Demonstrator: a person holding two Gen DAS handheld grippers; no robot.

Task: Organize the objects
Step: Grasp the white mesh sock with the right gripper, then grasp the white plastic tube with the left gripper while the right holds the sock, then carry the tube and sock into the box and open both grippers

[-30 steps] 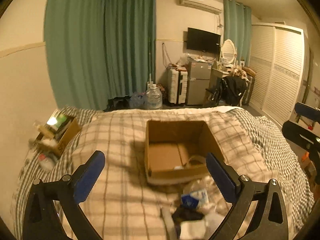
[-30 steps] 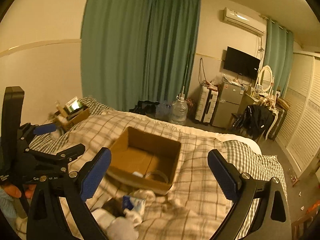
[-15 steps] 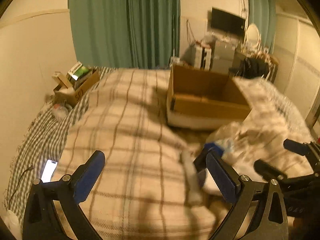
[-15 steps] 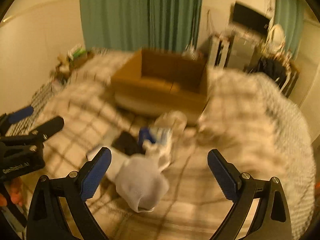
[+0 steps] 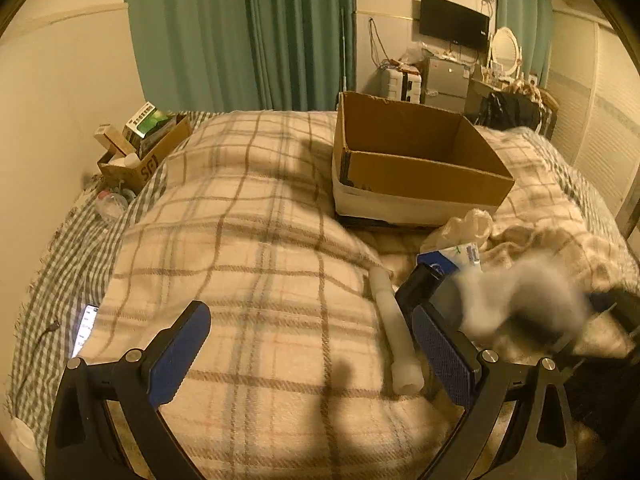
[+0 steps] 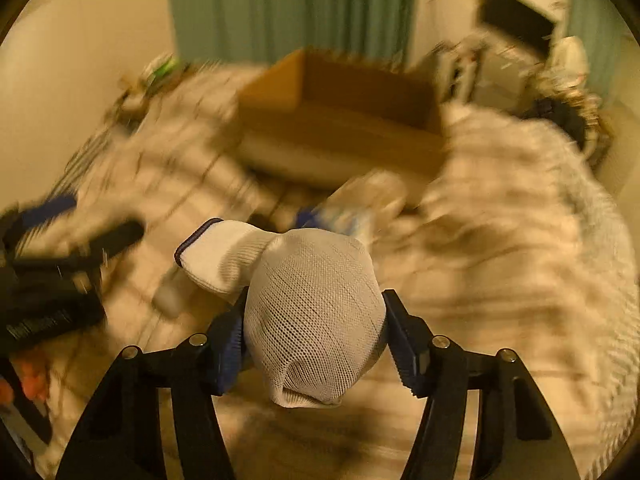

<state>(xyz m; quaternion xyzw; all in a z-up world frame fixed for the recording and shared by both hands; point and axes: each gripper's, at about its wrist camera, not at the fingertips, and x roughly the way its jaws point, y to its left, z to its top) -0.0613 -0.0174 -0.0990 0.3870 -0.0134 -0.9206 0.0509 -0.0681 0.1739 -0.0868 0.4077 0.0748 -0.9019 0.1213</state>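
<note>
My right gripper (image 6: pixel 314 340) is shut on a rolled white sock (image 6: pixel 312 312) and holds it above the plaid blanket; the same sock shows as a blurred white shape in the left wrist view (image 5: pixel 520 296). My left gripper (image 5: pixel 308 356) is open and empty, low over the blanket. A white tube (image 5: pixel 394 332), a blue-and-white packet (image 5: pixel 448 256) and a crumpled plastic bag (image 5: pixel 464 224) lie between the grippers and the open cardboard box (image 5: pixel 416 160). The box also shows blurred in the right wrist view (image 6: pixel 340 108).
A small cardboard box of items (image 5: pixel 144 144) sits at the bed's far left by the wall. A lit phone (image 5: pixel 84 328) lies on the checked sheet at left. Green curtains (image 5: pixel 240 32), a TV and furniture stand beyond the bed.
My right gripper has closed on the white sock and lifted it off the pile. My left gripper has stayed open and shifted only slightly over the blanket.
</note>
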